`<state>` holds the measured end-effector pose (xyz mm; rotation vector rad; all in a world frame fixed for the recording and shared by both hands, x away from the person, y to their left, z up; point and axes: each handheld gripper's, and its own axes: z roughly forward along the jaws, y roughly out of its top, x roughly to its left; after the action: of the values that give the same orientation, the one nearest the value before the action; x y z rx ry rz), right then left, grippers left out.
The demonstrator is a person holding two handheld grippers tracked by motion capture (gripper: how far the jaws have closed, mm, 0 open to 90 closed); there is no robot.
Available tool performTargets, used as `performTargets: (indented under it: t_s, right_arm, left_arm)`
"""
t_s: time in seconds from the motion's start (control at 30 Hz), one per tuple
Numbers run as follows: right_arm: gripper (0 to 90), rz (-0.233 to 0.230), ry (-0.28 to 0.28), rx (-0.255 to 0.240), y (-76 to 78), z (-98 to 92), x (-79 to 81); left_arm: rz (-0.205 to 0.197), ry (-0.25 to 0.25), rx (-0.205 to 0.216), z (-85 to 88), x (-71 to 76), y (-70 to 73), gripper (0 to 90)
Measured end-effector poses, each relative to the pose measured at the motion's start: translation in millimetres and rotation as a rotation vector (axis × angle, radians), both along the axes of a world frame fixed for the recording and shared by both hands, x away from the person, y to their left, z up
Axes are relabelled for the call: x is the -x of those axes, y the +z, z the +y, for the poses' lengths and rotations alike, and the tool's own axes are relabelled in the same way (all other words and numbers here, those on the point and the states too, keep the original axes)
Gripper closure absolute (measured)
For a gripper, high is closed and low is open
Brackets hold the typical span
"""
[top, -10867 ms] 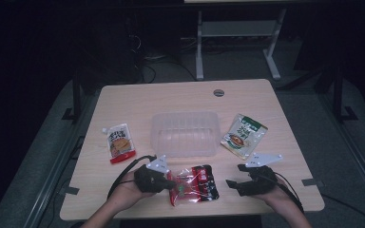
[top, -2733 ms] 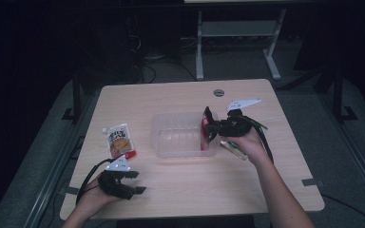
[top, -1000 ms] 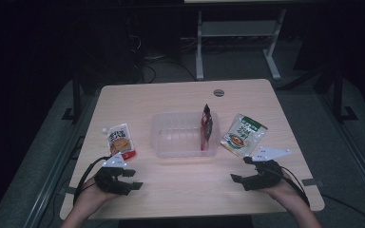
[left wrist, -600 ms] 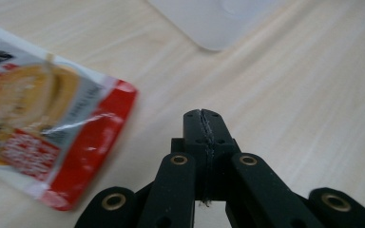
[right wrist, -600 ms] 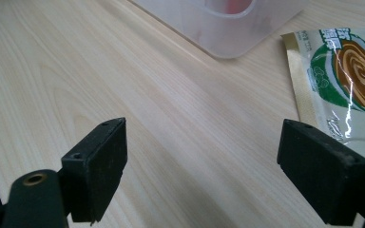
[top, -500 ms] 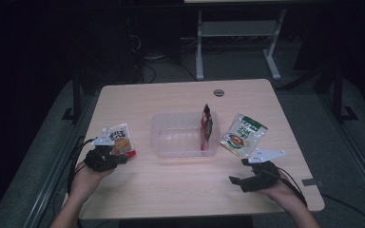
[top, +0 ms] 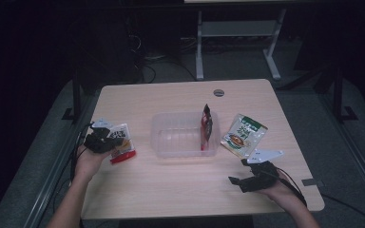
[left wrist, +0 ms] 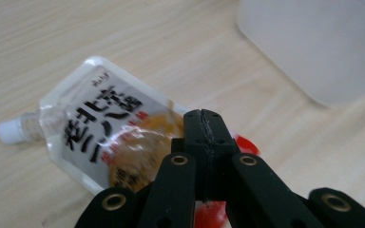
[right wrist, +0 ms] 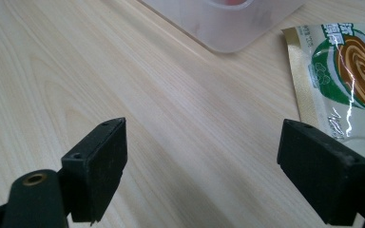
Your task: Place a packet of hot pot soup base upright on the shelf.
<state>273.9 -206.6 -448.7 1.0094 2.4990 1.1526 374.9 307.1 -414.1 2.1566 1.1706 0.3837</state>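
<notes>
A spouted pouch (top: 124,142) (left wrist: 100,128) with black lettering, orange contents and a red base lies flat at the table's left. My left gripper (top: 110,140) (left wrist: 203,118) hovers over its red end with the jaws pressed together; I see nothing pinched between them. A clear plastic container (top: 164,142) (left wrist: 323,42) sits mid-table, and a red-and-black packet (top: 206,124) stands upright at its right end. A green-and-white sachet (top: 243,134) (right wrist: 347,80) lies right of the container. My right gripper (top: 235,180) (right wrist: 202,147) rests open and empty near the front right.
A round cable hole (top: 218,92) sits near the table's far edge. A metal stand (top: 237,42) is on the floor beyond the table. Cables trail off the left edge and the front right corner. Bare wood (top: 180,185) lies between the container and the front edge.
My left hand has moved away from the front edge, back and left to the spouted pouch. The right hand has stayed put.
</notes>
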Motion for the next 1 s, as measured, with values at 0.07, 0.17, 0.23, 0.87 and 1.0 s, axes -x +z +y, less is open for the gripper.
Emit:
performTargets:
  t_s: [0.07, 0.17, 0.23, 0.87, 1.0]
  right_arm:
    - [16.7, 0.0, -0.002, 0.002, -0.1, -0.1, 0.2]
    - [16.7, 0.0, -0.004, 0.002, -0.4, -0.6, -0.3]
    - [16.7, -0.002, -0.004, 0.004, -0.8, -0.7, -0.7]
    - [16.7, -0.008, 0.004, 0.025, -1.8, 0.3, -2.0]
    - [16.7, -0.009, 0.003, 0.026, -1.8, 0.7, -2.0]
  left_arm:
    - [-0.004, 0.016, -0.005, 1.3, -7.2, -1.9, 89.9]
    - [-0.001, 0.041, -0.02, 5.1, -18.0, -8.2, 89.9]
    - [0.011, 0.049, -0.026, 7.4, -19.6, -11.6, 89.9]
    - [0.066, 0.035, -0.096, 8.9, -30.7, -35.9, 90.0]
    - [0.103, 0.037, -0.048, 14.0, -32.9, -38.1, 90.0]
